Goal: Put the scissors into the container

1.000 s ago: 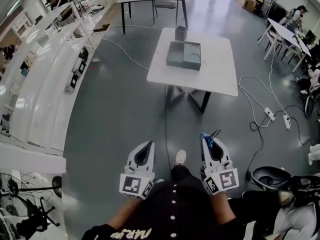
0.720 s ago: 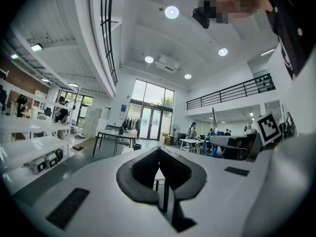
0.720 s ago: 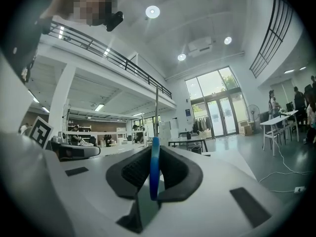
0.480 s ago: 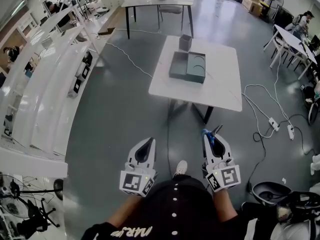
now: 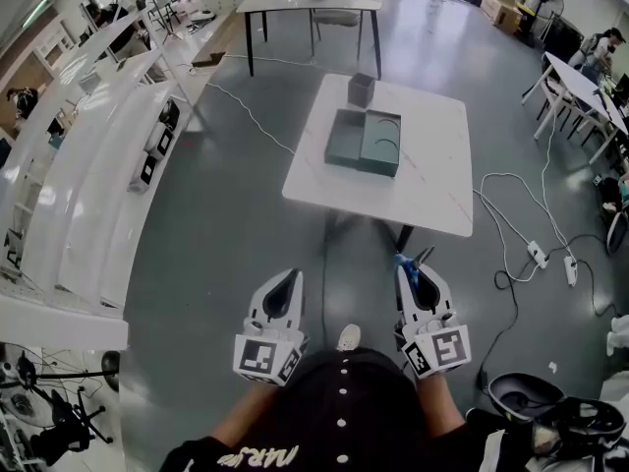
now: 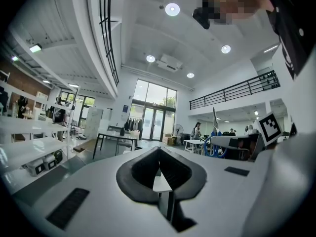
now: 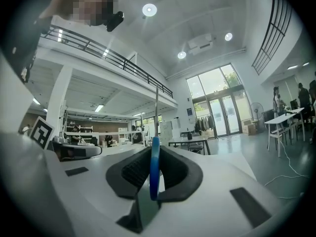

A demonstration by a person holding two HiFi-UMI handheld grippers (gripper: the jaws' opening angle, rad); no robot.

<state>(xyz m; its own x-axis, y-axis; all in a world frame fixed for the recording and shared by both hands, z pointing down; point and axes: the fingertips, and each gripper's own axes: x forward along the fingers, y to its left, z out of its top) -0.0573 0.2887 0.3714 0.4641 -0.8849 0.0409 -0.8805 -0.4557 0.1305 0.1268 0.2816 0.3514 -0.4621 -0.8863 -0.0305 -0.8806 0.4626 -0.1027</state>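
Carry stage, by my reading. Neither tool was near the table yet.

- Right gripper [image 5: 417,285]: jaws clamped on the blue handle of the scissors [image 7: 154,172], with the blade rising above the jaws. Judged reason: a grip on the handle leaves the blade end free to go into a container first.
- Left gripper [image 6: 159,169]: pads together with nothing between them. It was carried level beside the right one, probably spare for this step, or kept ready to steady something.
- Both grippers were held low and close in front of the body, over bare floor and well apart from the white table [image 5: 432,190] ahead.
- A grey tray [image 5: 363,144] sat near the table's middle, with a small dark box [image 5: 361,88] just beyond it at the far edge. I could not tell which one serves as the container. Both stood unobstructed and within reach from the near side, presumably set out for the drop.

Counts:
- Grippers: two
- Scissors: one pair
- Grey tray: one, split into two compartments
- Small dark box: one
- Power strips [image 5: 537,254] on the floor right of the table: two, cables trailing
- Farther table [image 5: 295,0] with dark legs: one
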